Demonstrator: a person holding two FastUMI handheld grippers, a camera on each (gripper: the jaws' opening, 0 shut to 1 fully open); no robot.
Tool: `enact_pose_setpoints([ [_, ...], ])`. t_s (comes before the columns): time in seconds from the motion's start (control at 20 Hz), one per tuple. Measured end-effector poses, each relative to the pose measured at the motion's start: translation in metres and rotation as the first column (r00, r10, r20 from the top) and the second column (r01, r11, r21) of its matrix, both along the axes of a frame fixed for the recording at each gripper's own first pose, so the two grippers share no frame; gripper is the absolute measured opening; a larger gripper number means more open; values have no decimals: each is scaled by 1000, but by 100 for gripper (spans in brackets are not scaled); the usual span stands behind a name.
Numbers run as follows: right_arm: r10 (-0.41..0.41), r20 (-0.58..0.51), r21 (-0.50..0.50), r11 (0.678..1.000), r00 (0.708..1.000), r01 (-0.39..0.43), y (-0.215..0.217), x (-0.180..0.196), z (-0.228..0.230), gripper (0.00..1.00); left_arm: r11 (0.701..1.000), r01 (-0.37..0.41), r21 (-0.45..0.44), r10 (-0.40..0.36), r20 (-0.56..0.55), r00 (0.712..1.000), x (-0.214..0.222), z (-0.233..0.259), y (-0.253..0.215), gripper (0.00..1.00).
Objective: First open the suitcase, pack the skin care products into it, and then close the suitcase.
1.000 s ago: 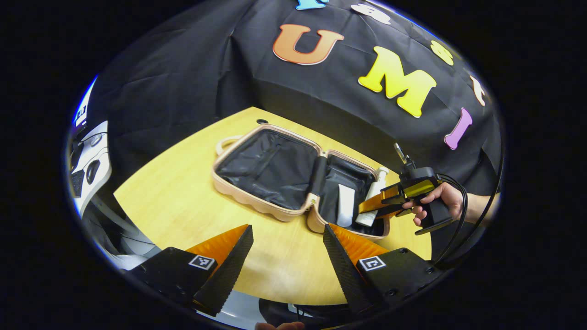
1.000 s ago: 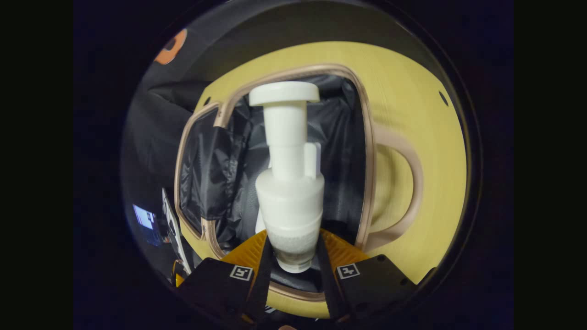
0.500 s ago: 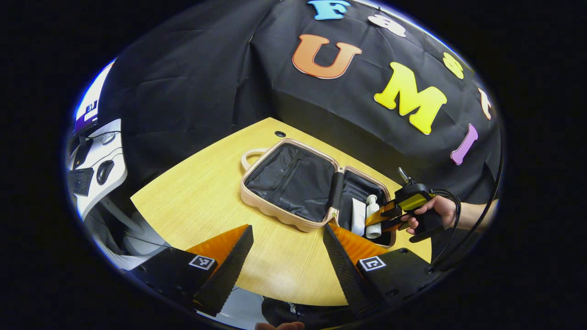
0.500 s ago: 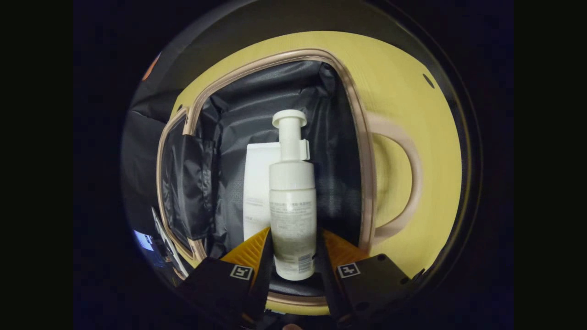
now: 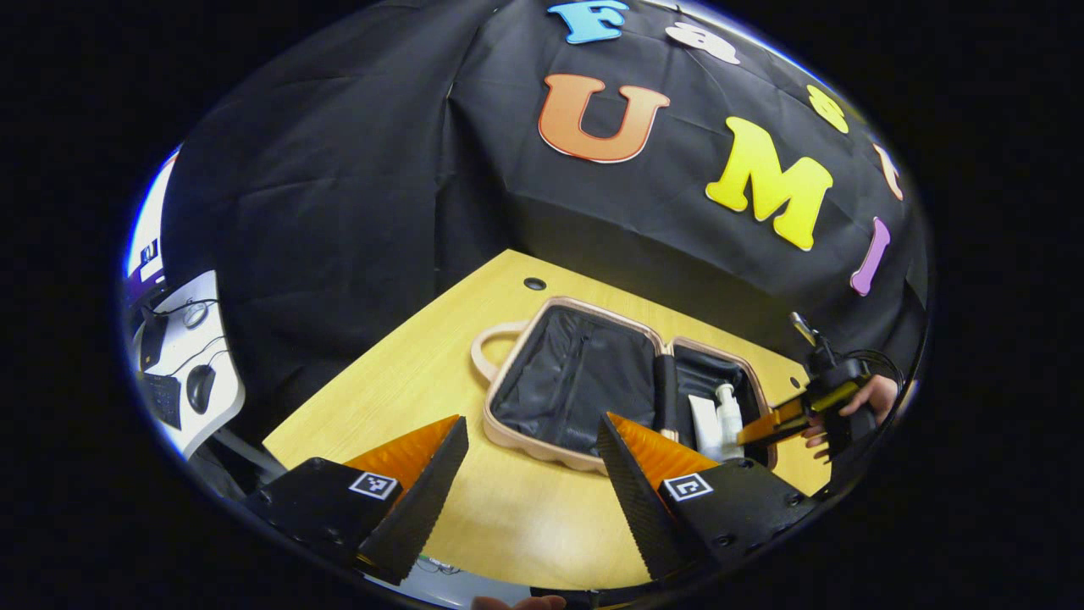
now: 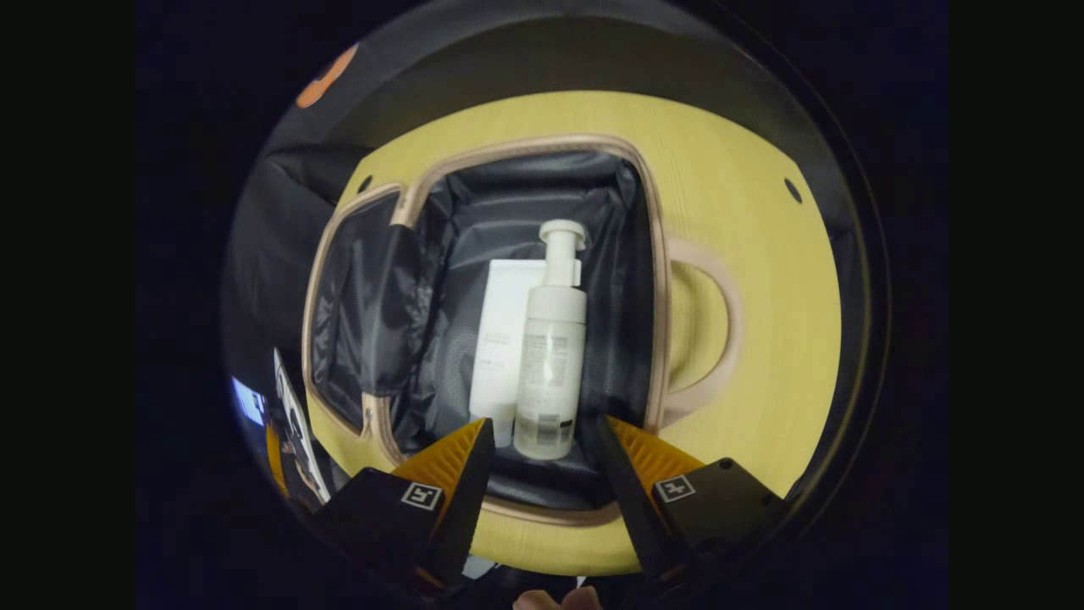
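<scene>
Right claw: fingers spread, empty, poised over the near rim of the case. Just past its fingertips, the pump bottle lies flat on the black lining, nozzle pointing away. Touching its left side lies the white tube, likewise flat. Both rest in the same half of the case; the other half folds off to the left. The tan handle loops out to the right onto the table. This view gives the close detail of bottle and tube side by side, which the left gripper view shows small.

Left claw: fingers wide apart, empty, held above the near part of the table, well short of the case. Beyond, the case lies fully open, both halves flat. Bottle and tube sit in the right half. Right claw appears at that half's far edge, held by a hand. Farther left, off the table: a desk with mouse and keyboard, seen from this camera alone.
</scene>
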State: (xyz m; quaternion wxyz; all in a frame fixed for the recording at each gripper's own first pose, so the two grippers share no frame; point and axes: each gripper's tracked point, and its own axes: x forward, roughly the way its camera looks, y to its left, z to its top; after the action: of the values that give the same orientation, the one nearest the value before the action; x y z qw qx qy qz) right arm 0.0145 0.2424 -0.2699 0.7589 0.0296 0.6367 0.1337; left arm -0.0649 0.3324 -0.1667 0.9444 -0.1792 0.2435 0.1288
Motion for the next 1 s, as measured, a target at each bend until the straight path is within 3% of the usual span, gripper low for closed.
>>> enact_pose_setpoints([
  [0.1, 68, 122, 94, 992, 990, -80, 6, 0, 38, 73, 996, 59, -64, -55, 72, 996, 24, -9, 17, 98],
  [0.2, 141, 282, 169, 966, 949, -194, 17, -2, 80, 68, 983, 62, -170, -45, 102, 994, 42, -26, 38, 98],
  [0.3, 174, 409, 185, 946, 896, -268, 20, -8, 110, 73, 952, 52, -303, -11, 135, 991, 64, -40, 54, 98],
  [0.4, 181, 491, 186, 934, 852, -306, 15, -16, 137, 73, 911, 20, -413, 37, 128, 991, 77, -59, 71, 97],
  [0.45, 172, 512, 195, 931, 841, -309, 12, -20, 147, 68, 885, 0, -466, 64, 122, 991, 85, -68, 79, 96],
  [0.55, 116, 507, 260, 924, 854, -280, 7, -29, 160, 73, 803, -4, -595, 112, 145, 983, 95, -79, 90, 96],
  [0.6, 84, 493, 292, 921, 866, -256, 5, -31, 165, 69, 770, -2, -639, 129, 152, 980, 98, -83, 97, 96],
  [0.7, 21, 472, 336, 920, 882, -202, -2, -28, 171, 73, 714, -18, -700, 162, 140, 977, 108, -99, 106, 94],
  [0.8, -11, 470, 351, 920, 883, -175, -9, -29, 175, 68, 658, -14, -753, 183, 142, 973, 113, -107, 110, 80],
  [0.85, -17, 474, 353, 919, 880, -172, -11, -30, 179, 73, 638, -20, -770, 194, 136, 972, 116, -111, 112, 90],
  [0.9, -25, 484, 364, 915, 875, -176, -14, -32, 186, 73, 614, -20, -789, 202, 132, 970, 121, -115, 111, 93],
  [1.0, -32, 501, 360, 917, 865, -175, -20, -33, 190, 68, 590, -7, -807, 201, 139, 970, 135, -116, 106, 84],
])
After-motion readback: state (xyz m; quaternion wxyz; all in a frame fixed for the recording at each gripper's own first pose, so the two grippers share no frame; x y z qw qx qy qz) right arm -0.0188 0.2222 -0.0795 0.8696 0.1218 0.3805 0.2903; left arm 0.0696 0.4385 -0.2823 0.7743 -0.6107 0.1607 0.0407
